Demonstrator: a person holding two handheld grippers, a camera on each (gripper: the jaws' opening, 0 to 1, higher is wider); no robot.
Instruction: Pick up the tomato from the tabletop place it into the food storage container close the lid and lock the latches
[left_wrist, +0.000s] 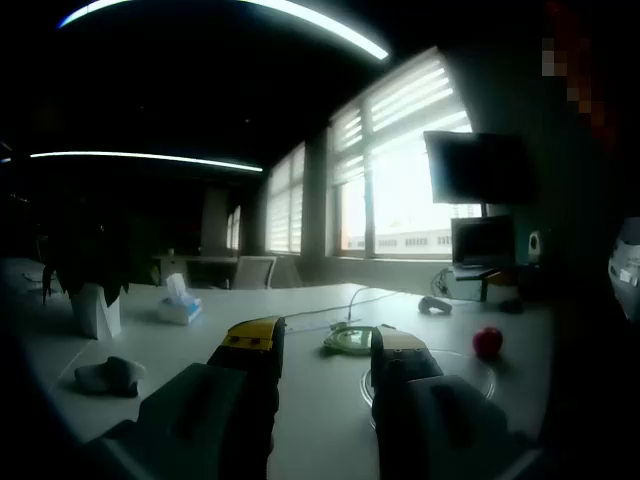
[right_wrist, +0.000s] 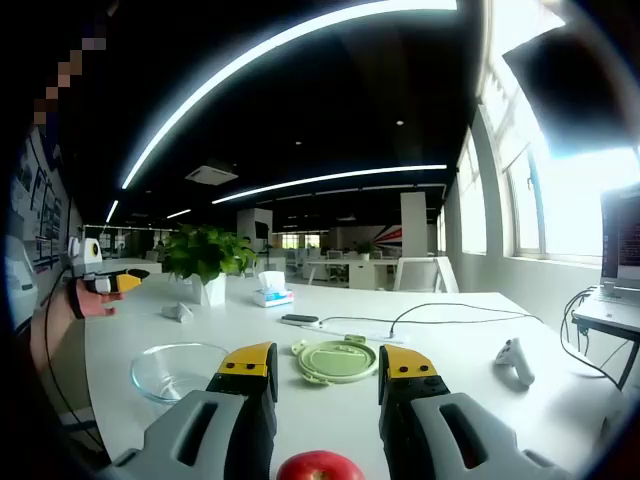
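A red tomato (right_wrist: 320, 466) lies on the white table, low between the fingers of my right gripper (right_wrist: 328, 362), which is open and not touching it. Ahead of those jaws lies a round green lid (right_wrist: 337, 360), and to its left stands a clear glass container (right_wrist: 180, 370), with nothing in it. In the left gripper view the tomato (left_wrist: 487, 342) sits off to the right, the green lid (left_wrist: 350, 340) straight ahead, and the glass container (left_wrist: 455, 375) just right of the jaws. My left gripper (left_wrist: 325, 345) is open and holds nothing. A hand holds the left gripper (right_wrist: 108, 283) at the far left.
A potted plant (right_wrist: 205, 255), a tissue box (right_wrist: 270, 292) and a crumpled cloth (right_wrist: 178, 312) stand at the back left. A dark flat device (right_wrist: 300, 320) with cables lies behind the lid. A white controller (right_wrist: 512, 360) lies to the right, a laptop (right_wrist: 620, 290) at the far right.
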